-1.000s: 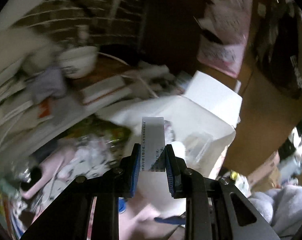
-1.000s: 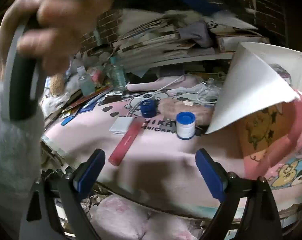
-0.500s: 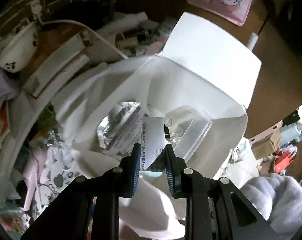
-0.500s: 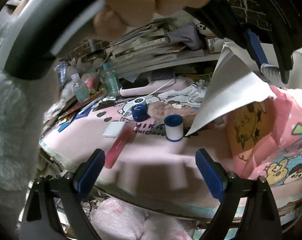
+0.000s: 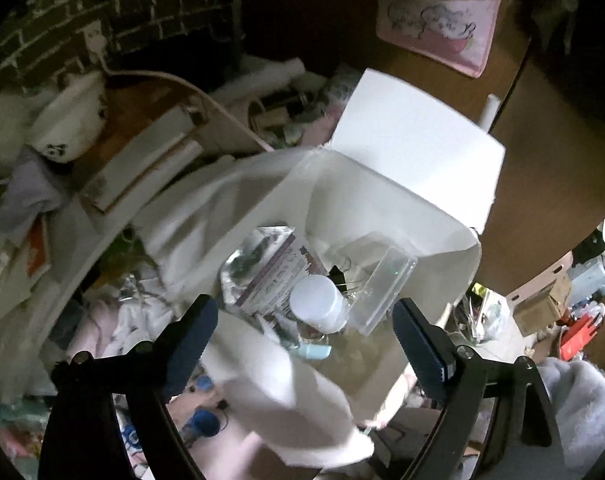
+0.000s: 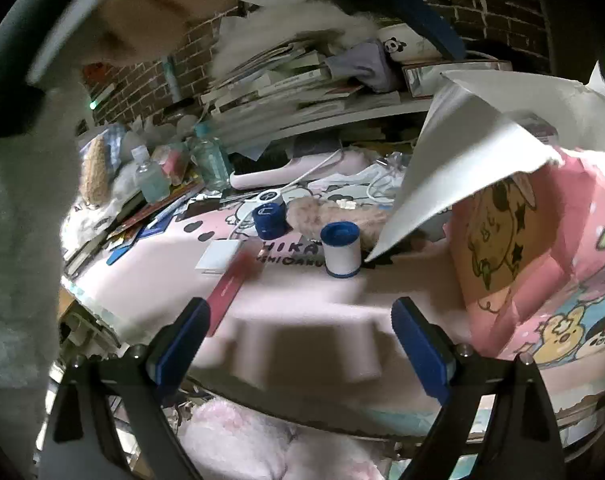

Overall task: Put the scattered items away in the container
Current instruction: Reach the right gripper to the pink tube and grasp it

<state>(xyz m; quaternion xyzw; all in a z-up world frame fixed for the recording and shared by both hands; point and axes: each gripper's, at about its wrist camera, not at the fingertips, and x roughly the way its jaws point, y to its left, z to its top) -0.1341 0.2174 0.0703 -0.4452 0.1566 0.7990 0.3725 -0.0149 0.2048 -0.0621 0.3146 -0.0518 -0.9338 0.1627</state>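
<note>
White box [image 5: 418, 204], flaps up, holds a foil packet [image 5: 262, 276] lying diagonally; left gripper [image 5: 302, 324] and right gripper [image 6: 300, 336] both gape wide, empty.

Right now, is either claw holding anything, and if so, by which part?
Nothing is held. The left claw hangs wide open above the white box, and the right claw is wide open over the pink mat.

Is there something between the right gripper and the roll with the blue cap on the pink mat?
Nothing visible: the right gripper is open, and only bare pink mat lies before the blue-capped roll.
</note>
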